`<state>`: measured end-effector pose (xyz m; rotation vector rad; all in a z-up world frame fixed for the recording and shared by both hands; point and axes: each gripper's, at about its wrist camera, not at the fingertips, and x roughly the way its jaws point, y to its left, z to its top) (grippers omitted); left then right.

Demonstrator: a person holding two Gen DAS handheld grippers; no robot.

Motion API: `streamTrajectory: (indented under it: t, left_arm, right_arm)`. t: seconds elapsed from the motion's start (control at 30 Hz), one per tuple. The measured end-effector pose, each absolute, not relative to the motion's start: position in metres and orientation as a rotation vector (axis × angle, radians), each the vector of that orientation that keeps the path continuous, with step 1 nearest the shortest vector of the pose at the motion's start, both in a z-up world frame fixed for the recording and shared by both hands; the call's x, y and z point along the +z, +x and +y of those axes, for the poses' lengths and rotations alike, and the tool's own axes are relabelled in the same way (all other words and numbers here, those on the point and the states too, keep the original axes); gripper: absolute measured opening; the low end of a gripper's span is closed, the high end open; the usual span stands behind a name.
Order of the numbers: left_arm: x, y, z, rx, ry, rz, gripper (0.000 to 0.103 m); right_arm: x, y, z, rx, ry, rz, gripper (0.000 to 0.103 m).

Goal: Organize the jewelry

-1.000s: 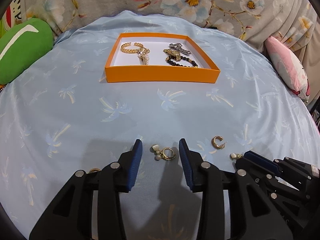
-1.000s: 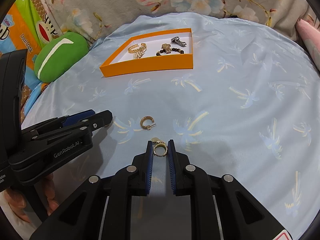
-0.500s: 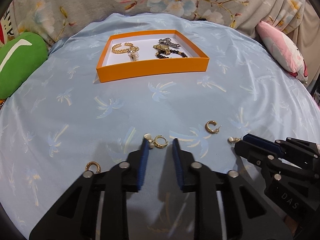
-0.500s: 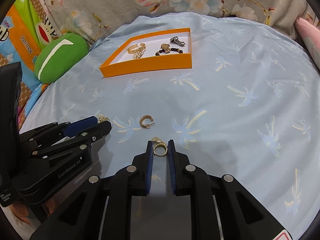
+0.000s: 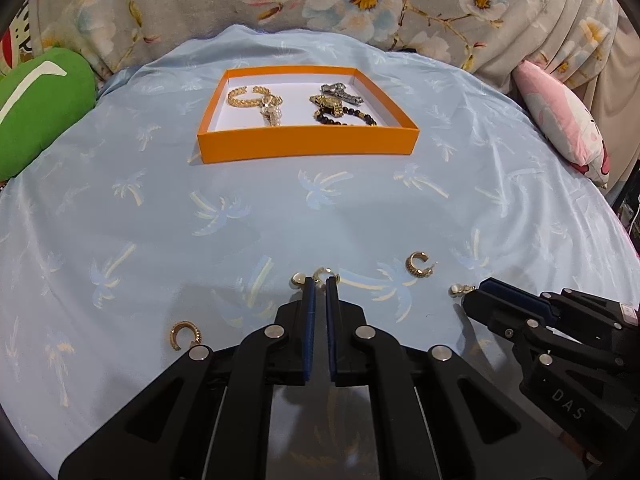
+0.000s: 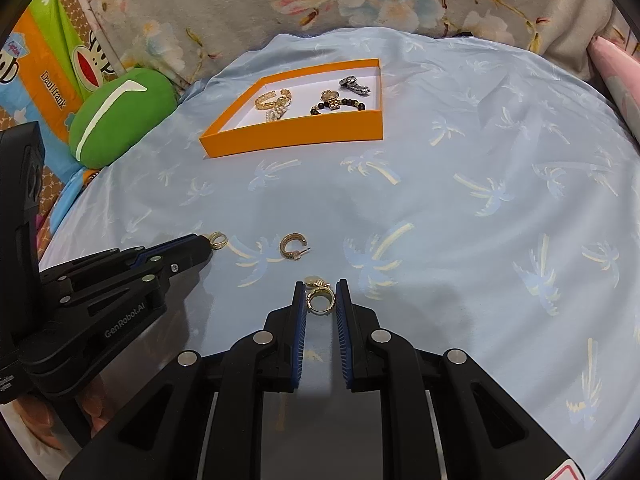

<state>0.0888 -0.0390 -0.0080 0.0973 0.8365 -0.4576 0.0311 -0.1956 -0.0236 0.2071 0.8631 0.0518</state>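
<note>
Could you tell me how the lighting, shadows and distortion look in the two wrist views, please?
Left wrist view: even indoor light, a soft shadow on the blue cloth ahead of the left gripper; fisheye bends the orange tray. Right wrist view: sharp, dark vignette corners, faint shadow near the right gripper.
</note>
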Motion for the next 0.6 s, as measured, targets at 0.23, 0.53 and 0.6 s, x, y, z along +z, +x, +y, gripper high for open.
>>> streamTrajectory:
  t: [0.23,0.53,0.6]
  left_arm:
    - [0.007,0.086,-0.035,-0.474,0.066,0.821,0.004]
    - [0.037,0.094,-0.031,-0.478,0.033,0.776,0.000]
    - [0.046,0.098,-0.028,-0.479,0.026,0.762,0.000]
  right_arm:
    - [-0.015,0.031,-0.201,0.058,0.225,0.842,0.014]
    - [0.018,0.042,-0.202,0.069,0.205,0.773,0.014]
    - [0.029,0.047,-0.203,0.077,0.204,0.750,0.014]
